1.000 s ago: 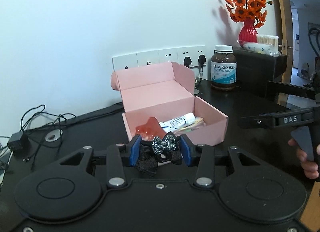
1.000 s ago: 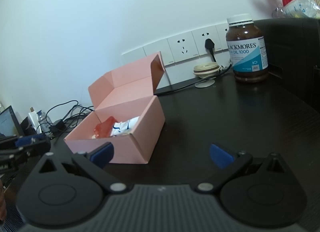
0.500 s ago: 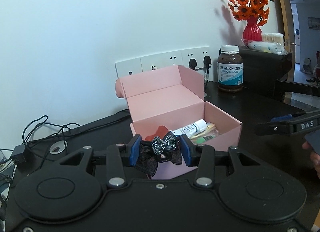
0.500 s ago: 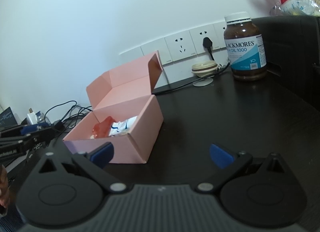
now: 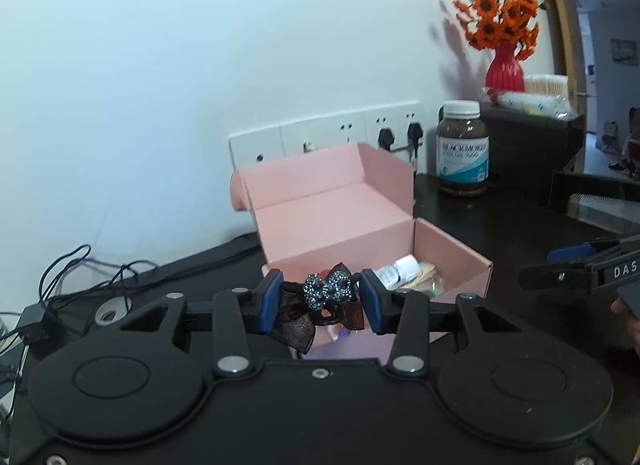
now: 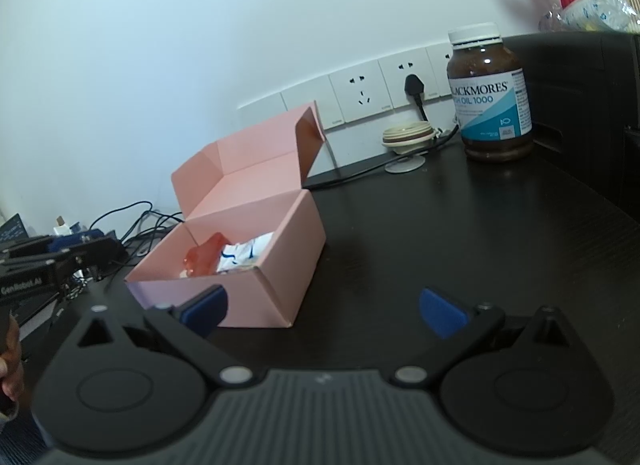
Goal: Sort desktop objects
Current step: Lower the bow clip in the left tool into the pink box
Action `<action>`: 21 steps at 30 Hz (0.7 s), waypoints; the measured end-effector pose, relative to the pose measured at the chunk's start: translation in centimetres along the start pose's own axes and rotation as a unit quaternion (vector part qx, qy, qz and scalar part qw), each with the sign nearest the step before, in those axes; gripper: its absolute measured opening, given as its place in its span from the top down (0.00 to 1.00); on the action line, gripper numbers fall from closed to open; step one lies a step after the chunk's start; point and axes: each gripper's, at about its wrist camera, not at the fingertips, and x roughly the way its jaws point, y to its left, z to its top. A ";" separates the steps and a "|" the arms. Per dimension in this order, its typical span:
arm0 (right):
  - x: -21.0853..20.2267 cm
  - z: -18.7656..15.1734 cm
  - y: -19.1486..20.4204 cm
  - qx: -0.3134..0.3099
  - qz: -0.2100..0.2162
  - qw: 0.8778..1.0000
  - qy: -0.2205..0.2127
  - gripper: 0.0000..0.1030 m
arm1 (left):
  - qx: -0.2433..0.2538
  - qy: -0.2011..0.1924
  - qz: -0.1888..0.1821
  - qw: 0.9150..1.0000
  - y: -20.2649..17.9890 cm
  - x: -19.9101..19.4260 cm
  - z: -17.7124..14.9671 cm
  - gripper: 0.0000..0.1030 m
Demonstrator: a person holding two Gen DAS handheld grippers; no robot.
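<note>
One item is on the move with us: the black hair bow point(image 5: 325, 301) with its beaded knot sits pinched between the blue pads of our left gripper point(image 5: 322, 301), and over the last second we have carried it from short of the pink box point(image 5: 452, 261) to the box's near wall, so that the open compartment now lies just beyond the bow. We judge that to mean the drop is close; we need only carry a little farther over the near edge before letting go. Our right gripper point(image 6: 323, 308) has kept still, its jaws spread wide with nothing between them, hovering over the desk point(image 6: 460, 233) beside the box's right wall. Inside the box we can make out a red piece point(image 6: 202, 255) and a white tube point(image 5: 396, 269), but the rest of the contents are a blur of packets that we cannot name. The near wall of the box is largely hidden behind our left gripper's body, so we cannot tell whether the bow's trailing ribbon clears it. At the desk's right edge a comb point(image 5: 604, 209) is cut off by the frame, and the brown bottle point(image 6: 493, 93) stands at the back edge by the sockets.
</note>
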 end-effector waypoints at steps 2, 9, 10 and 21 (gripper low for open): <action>0.0 0.0 0.1 -0.001 -0.001 1.000 -0.002 0.01 | 0.009 -0.005 -0.001 1.000 0.0 0.3 0.3 0.58; -0.2 0.0 0.0 0.001 0.003 1.000 -0.006 0.01 | 0.011 0.009 -0.012 1.000 -0.4 3.7 2.2 0.58; -0.2 0.0 0.0 0.002 0.004 1.000 -0.007 0.01 | 0.008 0.015 -0.019 1.000 -0.6 4.5 2.4 0.58; -0.5 -0.1 -0.1 0.003 0.011 1.000 -0.013 0.01 | 0.004 0.082 -0.081 0.993 -4.7 10.4 2.7 0.58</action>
